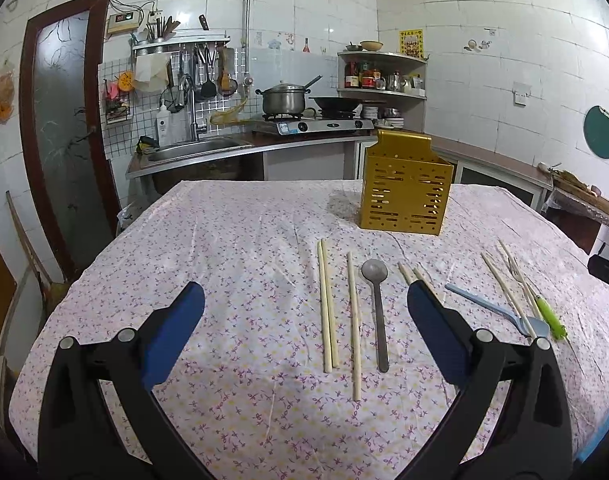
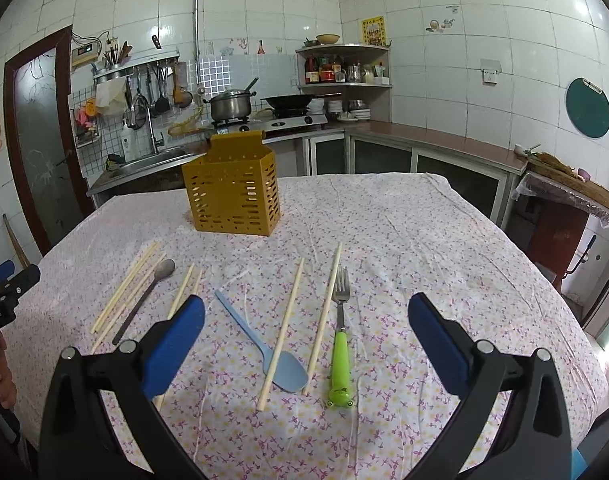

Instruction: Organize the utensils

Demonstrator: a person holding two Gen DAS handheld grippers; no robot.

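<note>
A yellow slotted utensil holder [image 1: 405, 188] [image 2: 234, 192] stands upright at the far middle of the table. Before it lie several wooden chopsticks [image 1: 327, 308] [image 2: 282, 328], a grey spoon [image 1: 378, 312] [image 2: 144, 300], a light blue spoon [image 1: 500, 312] [image 2: 264, 344] and a fork with a green handle [image 1: 544, 312] [image 2: 340, 340]. My left gripper [image 1: 304, 332] is open and empty above the chopsticks and grey spoon. My right gripper [image 2: 306, 336] is open and empty above the blue spoon and fork.
The table wears a floral cloth [image 1: 224, 248] [image 2: 444, 248]. Behind it are a sink [image 1: 196, 150], a stove with a pot [image 1: 284, 98] and wok, and a counter [image 2: 444, 140] along the right wall. The left gripper shows at the right wrist view's left edge [image 2: 4, 292].
</note>
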